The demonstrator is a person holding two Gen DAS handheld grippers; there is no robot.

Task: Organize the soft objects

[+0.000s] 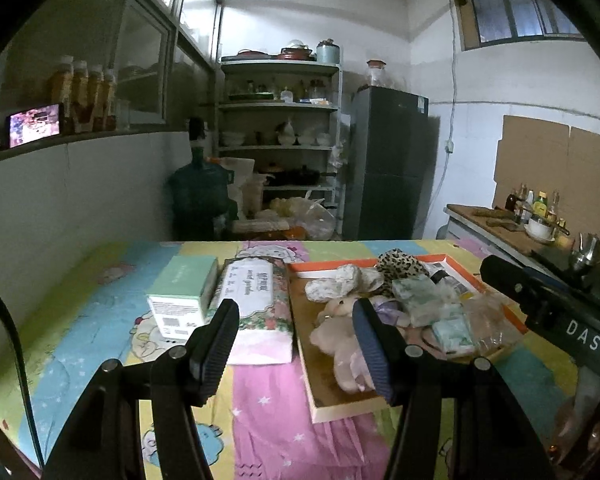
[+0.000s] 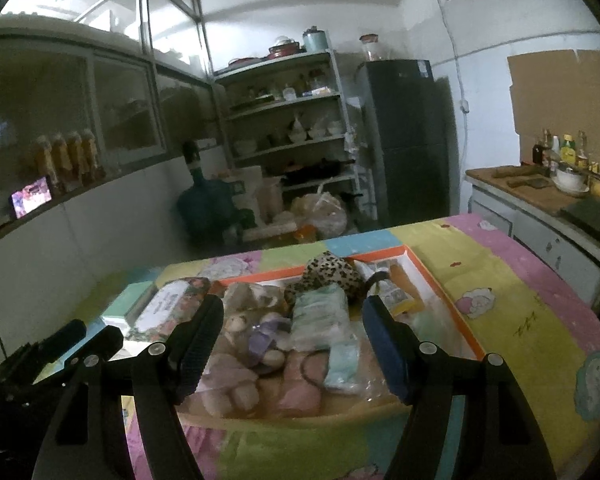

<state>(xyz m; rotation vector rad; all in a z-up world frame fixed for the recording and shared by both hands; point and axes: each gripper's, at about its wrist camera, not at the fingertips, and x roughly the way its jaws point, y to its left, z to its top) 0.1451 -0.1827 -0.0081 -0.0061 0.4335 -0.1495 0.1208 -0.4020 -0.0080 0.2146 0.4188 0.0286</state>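
Both grippers, the left gripper [image 1: 296, 344] and the right gripper [image 2: 292, 344], hang over the bedspread [image 1: 260, 420] with jaws spread wide and nothing between them. Soft toys [image 1: 340, 340] and tissue packs [image 2: 324, 320] fill the orange-edged tray [image 1: 340, 410] near the right edge. Two boxes [image 1: 184, 292] sit just beside the tray's left edge.

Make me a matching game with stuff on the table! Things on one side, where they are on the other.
1. mint green box
2. floral tissue pack
3. leopard print pouch
4. pink plush toy

a. far end of the orange-rimmed tray
b. near end of the tray
c. farthest left, on the cloth
d. between box and tray

Pairs: 1-c, 2-d, 3-a, 4-b
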